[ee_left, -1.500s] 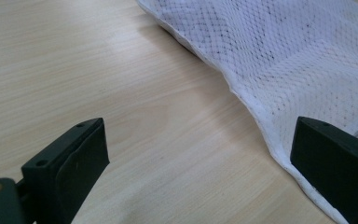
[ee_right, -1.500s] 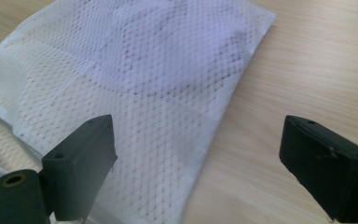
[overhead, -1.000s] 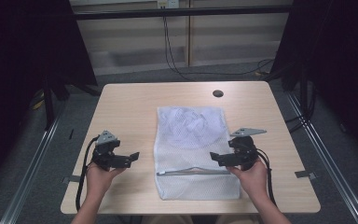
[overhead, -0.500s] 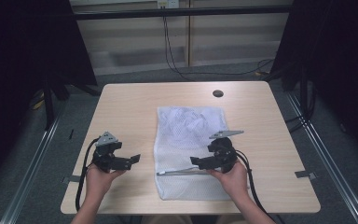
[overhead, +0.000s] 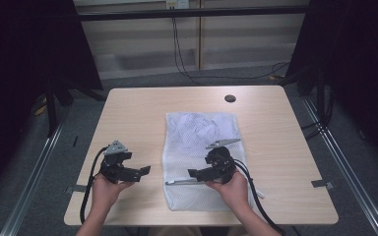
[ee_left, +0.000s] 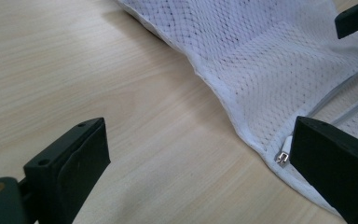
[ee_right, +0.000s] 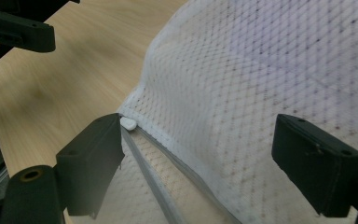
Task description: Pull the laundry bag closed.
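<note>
One mesh bag [overhead: 201, 157], long axis front-to-back

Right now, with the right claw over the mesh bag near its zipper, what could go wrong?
1. The right claw hangs open over the white mesh laundry bag, jaws straddling loose netting; closing here may pinch mesh rather than the small white zipper pull.
2. The left claw is open over the light wooden table, off the bag, so the bag is unpinned and may slide or bunch when tugged.
</note>
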{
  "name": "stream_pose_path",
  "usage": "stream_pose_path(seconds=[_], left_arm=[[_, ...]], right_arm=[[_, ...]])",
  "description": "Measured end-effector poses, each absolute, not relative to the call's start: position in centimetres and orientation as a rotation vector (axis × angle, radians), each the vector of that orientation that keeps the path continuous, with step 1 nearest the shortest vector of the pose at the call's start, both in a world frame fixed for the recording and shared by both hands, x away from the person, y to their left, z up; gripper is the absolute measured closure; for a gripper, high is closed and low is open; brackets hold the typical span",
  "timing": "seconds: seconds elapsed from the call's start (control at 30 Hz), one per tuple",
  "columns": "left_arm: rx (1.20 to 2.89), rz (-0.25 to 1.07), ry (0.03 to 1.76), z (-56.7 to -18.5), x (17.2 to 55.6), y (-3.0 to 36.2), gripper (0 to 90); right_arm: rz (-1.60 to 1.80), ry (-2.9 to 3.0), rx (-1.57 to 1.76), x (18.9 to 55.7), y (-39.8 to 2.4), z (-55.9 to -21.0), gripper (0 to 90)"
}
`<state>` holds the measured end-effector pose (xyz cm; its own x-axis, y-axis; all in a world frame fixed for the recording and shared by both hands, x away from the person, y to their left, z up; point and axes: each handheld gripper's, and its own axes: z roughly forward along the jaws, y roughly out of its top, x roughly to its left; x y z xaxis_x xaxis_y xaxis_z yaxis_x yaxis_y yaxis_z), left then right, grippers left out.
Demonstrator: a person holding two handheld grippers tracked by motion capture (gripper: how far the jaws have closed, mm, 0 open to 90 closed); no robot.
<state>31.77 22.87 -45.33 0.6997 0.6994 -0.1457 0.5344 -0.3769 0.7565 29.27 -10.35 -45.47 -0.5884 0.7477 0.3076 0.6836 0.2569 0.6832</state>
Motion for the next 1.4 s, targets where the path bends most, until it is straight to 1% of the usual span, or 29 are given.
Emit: stream_pose_path(seconds=[0.27, 0.6, 0.7, 0.9, 1.0, 1.13, 1.2, 1.4], left_arm=[[2.060, 0.227, 0.935, -45.2, 31.6, 22.9, 4.9], [2.050, 0.197, 0.907, -45.1, 31.4, 22.9, 6.2], [2.057, 0.160, 0.906, -45.2, 31.4, 22.8, 7.1], [2.078, 0.166, 0.889, -45.4, 31.3, 22.5, 6.5], [2.086, 0.164, 0.905, -45.5, 31.4, 22.5, 4.1], [2.091, 0.139, 0.926, -45.7, 31.5, 22.5, 5.5], [2.095, 0.138, 0.924, -45.7, 31.5, 22.5, 9.2], [2.081, 0.145, 0.924, -45.5, 31.4, 22.7, 9.9]], right_arm=[[1.255, 2.487, 1.349, 29.6, -8.4, -46.0, 17.8], [1.256, 2.530, 1.337, 29.9, -7.0, -46.4, 18.8], [1.250, 2.532, 1.328, 30.0, -6.8, -46.5, 18.7], [1.252, 2.531, 1.333, 30.2, -6.7, -46.6, 19.0], [1.250, 2.552, 1.338, 30.2, -6.4, -46.8, 19.7], [1.251, 2.567, 1.344, 30.2, -6.0, -46.9, 21.8], [1.254, 2.574, 1.356, 30.3, -5.9, -47.0, 22.6], [1.282, 2.593, 1.370, 30.6, -5.5, -47.3, 30.1]])
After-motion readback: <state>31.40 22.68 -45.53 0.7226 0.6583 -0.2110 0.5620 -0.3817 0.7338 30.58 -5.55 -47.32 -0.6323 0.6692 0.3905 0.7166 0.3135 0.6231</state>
